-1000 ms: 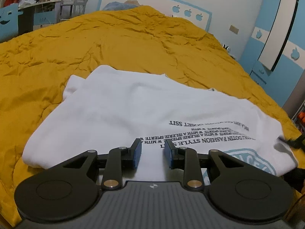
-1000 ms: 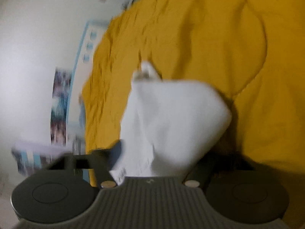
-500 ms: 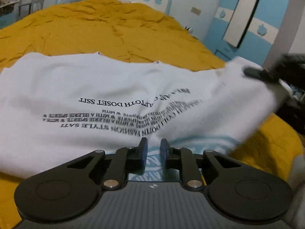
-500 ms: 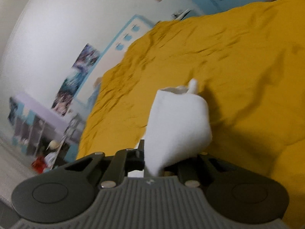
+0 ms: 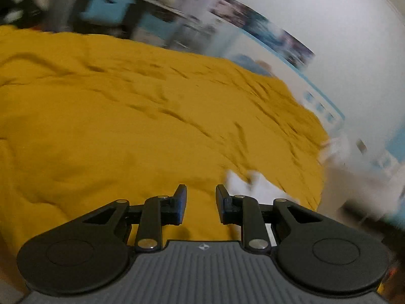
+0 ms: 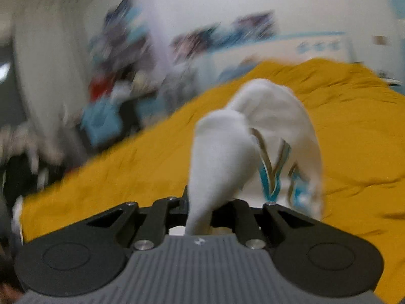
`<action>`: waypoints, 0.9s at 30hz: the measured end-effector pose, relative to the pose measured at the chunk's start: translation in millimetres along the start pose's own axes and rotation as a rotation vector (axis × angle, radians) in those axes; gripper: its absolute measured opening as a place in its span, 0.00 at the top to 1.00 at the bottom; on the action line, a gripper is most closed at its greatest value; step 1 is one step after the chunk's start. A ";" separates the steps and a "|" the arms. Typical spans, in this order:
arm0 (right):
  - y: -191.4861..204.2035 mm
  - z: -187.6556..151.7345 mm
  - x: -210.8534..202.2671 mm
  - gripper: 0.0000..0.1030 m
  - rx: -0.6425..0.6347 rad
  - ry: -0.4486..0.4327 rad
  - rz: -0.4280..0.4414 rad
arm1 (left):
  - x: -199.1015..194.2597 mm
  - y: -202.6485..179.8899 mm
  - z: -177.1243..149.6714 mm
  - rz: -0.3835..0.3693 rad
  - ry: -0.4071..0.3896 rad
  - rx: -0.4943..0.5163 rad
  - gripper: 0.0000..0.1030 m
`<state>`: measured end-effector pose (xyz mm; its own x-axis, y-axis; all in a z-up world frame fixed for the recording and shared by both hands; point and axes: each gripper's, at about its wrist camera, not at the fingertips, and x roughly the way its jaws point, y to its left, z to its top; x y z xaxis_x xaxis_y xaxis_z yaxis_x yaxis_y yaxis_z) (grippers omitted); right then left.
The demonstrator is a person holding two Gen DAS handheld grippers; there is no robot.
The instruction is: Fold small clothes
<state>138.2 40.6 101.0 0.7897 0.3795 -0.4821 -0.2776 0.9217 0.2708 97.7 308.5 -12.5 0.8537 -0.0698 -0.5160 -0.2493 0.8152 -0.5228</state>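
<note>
The white T-shirt (image 6: pixel 253 136) with teal print hangs bunched from my right gripper (image 6: pixel 202 210), which is shut on its cloth above the yellow bedspread (image 6: pixel 354 131). Its fingertips are hidden by the cloth. In the left wrist view my left gripper (image 5: pixel 201 197) is open and empty over the bedspread (image 5: pixel 126 126). A small white part of the T-shirt (image 5: pixel 255 185) shows just right of its right finger. Both views are blurred by motion.
The yellow bedspread fills most of both views. A white and blue headboard (image 5: pixel 316 96) stands at the far right. Blurred desks and shelves (image 5: pixel 114 7) line the far side of the room.
My left gripper swung left off the T-shirt and opened wider; the shirt now shows only at its right. My right gripper turned with the bunched shirt still in it.
</note>
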 end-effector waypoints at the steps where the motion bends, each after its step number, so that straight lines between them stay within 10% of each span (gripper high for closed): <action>1: 15.1 -8.9 15.8 0.63 -0.026 0.057 0.023 | -2.1 3.7 2.3 0.008 -0.013 -0.012 0.74; 3: 36.8 -27.3 45.6 0.24 -0.018 0.209 0.121 | -4.1 -1.8 3.4 0.014 -0.031 -0.005 0.74; 9: 26.3 -53.6 27.1 0.25 0.083 0.236 0.467 | -3.0 -32.2 -11.4 -0.045 0.009 0.085 0.73; 14: -24.8 -38.6 -6.9 0.27 0.090 0.124 0.286 | 0.9 -63.0 -28.9 -0.144 0.055 0.189 0.72; 19: -79.5 -49.3 -9.6 0.56 0.123 0.122 0.107 | 9.6 -106.1 -52.6 -0.275 0.076 0.373 0.69; 27: -69.2 -89.5 27.1 0.64 0.110 0.294 0.047 | 53.0 -142.0 -109.2 0.017 0.285 0.599 0.75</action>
<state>129.8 -5.8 -5.4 0.5806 0.4435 -0.6828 -0.2367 0.8944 0.3795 128.4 126.3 -39.8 0.6771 -0.1366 -0.7231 0.1060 0.9905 -0.0879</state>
